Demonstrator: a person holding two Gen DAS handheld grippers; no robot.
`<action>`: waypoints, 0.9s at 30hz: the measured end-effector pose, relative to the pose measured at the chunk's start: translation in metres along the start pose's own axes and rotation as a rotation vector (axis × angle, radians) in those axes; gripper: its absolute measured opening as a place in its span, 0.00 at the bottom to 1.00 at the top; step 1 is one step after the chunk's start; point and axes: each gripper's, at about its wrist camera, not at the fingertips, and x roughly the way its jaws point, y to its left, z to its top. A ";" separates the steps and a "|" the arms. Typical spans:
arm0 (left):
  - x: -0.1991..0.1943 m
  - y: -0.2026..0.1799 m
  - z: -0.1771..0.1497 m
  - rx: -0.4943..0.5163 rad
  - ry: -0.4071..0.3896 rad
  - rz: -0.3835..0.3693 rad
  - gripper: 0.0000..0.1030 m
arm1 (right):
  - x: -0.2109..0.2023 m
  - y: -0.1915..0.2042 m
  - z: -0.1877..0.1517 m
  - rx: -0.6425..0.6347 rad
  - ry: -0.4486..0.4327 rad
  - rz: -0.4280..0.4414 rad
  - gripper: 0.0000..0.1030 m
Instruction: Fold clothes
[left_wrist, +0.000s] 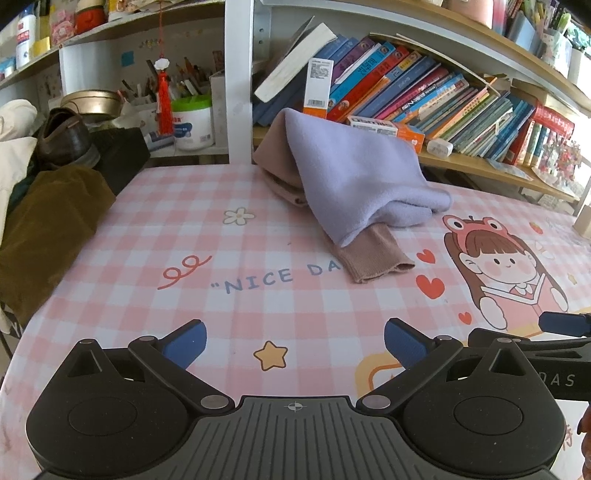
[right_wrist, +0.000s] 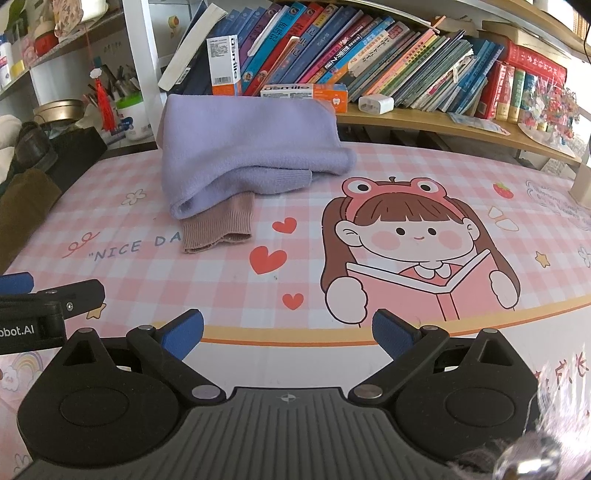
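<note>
A pink-and-white checked table mat (right_wrist: 369, 166) covers nearly the whole surface, printed with a cartoon girl in a frog hood reading a book, red hearts, stars and the words "NICE DA", the remaining letters hidden under the clothes. Behind it runs a wooden bookshelf (right_wrist: 424, 120) packed with leaning books whose spines are too small and warped to read from here. At the far middle of the mat, pushed up against the shelf, sits the lavender sweater (right_wrist: 251, 147), loosely bundled, lying on top of a brownish-pink knit garment (right_wrist: 218, 225) of which little more than one ribbed cuff sticks out toward the front; how the rest of it lies underneath cannot be made out. An olive-brown cloth (left_wrist: 48, 229) slumps off the left edge, partly cut off. The left gripper (left_wrist: 295, 343) and the right gripper (right_wrist: 288, 334) both hover low over the near edge of the mat, well apart from the clothes, blue-padded jaws spread wide with nothing between them. Beside the sweater, an orange-and-white box (right_wrist: 225, 66) stands upright and seems to read "usmile"; a second such box (right_wrist: 304, 94) lies flat, and a small white charger (right_wrist: 376, 103) sits near it.
</note>
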 end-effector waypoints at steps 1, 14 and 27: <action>0.000 0.000 0.000 0.000 0.000 0.000 1.00 | 0.000 0.000 0.000 0.000 0.000 0.000 0.96; 0.000 -0.001 0.000 0.004 -0.002 -0.001 1.00 | 0.000 -0.001 0.001 0.002 0.003 0.003 0.96; -0.002 -0.002 -0.003 0.005 0.002 -0.003 1.00 | -0.002 -0.001 -0.001 0.006 0.002 0.006 0.96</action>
